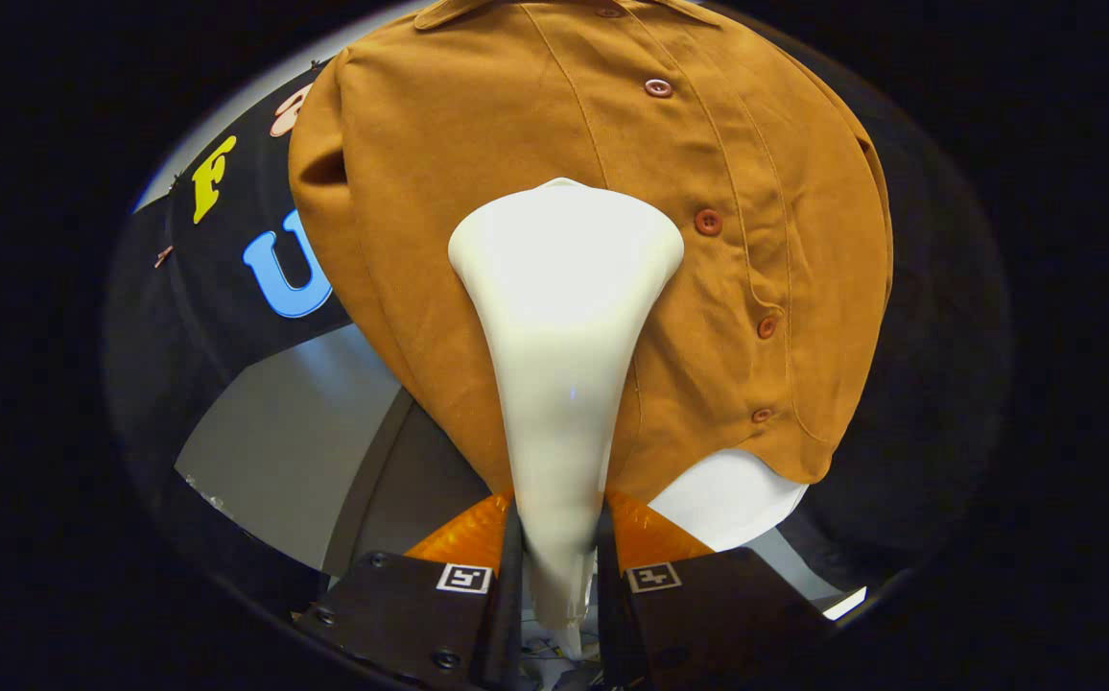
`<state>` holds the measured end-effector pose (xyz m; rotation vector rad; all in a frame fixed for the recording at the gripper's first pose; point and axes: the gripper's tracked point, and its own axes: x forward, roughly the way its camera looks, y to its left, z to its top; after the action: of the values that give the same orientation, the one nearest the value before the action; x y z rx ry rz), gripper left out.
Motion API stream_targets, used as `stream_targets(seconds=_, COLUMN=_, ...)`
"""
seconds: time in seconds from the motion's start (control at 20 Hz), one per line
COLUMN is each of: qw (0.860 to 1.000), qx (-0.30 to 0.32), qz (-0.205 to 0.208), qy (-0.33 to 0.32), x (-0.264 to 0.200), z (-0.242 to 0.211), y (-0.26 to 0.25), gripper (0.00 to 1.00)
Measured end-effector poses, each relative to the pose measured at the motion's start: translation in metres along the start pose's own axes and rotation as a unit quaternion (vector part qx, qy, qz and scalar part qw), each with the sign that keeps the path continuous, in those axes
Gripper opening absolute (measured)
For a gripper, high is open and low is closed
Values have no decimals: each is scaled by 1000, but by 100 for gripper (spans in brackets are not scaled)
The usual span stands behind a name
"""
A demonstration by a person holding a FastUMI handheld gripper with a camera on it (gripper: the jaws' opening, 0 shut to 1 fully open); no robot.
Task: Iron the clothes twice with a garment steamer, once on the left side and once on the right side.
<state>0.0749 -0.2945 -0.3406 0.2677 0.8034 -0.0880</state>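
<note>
Because the hand-held gripper (559,576) is closed on the narrow neck of the white garment steamer (564,317), both fingers pressing its sides, the grip sits well on the slimmest part. The steamer looks like smooth, rigid plastic, probably slippery and top-heavy toward its flared head, which lies against the brown shirt (478,144) just beside the button placket. The shirt hangs soft and limp, so it will likely yield under pressure.

wall: black cloth (219,317), far left
floor: pale grey (295,451), low left, lit bluish
panel: darker grey strip (391,499) beside floor
</note>
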Motion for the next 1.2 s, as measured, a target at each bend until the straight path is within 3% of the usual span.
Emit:
stream_targets(seconds=0.35, qw=999, qx=11, qz=-21, qy=46, x=-3, z=-41, y=-10, gripper=36)
stream_targets(seconds=0.65, qw=999, qx=5, qz=-23, qy=34, x=-25, z=-37, y=-8, gripper=36)
stream_targets(seconds=0.95, qw=998, qx=6, qz=-46, qy=-52, x=-74, z=30, y=-23, gripper=36)
stream_targets(seconds=1.2, qw=986, qx=10, qz=-76, qy=-148, x=-119, z=108, y=-55, gripper=36)
